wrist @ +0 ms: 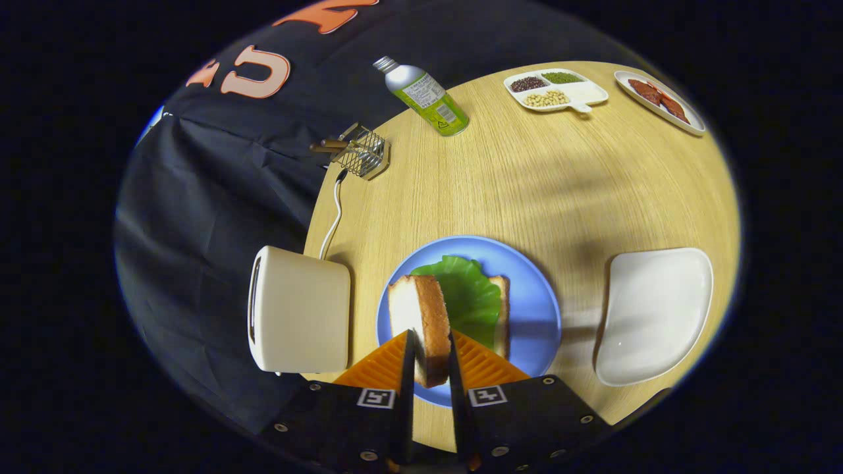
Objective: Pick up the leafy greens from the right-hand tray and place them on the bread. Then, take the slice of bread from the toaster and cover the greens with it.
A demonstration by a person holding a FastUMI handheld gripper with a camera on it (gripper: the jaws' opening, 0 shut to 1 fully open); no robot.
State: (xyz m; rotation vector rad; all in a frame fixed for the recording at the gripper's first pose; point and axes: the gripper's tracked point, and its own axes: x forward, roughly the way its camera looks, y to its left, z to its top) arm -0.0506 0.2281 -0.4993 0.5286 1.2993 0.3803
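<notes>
While the claw [431, 359] clamps the toast [421, 322] on edge, the greens [469, 299] on the bread [502, 316] lie just ahead, slightly right.

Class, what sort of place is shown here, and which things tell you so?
Probably a staged breakfast table in a booth: a toaster, a blue plate of bread and lettuce, and the tool shut on a bread slice.

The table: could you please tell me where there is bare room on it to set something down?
The widest bare wood of the table lies between the blue plate, the bottle and the divided dish. A narrower strip runs between the plate and the white tray. It is crowded by the toaster, where the claw grips a bread slice.
</notes>
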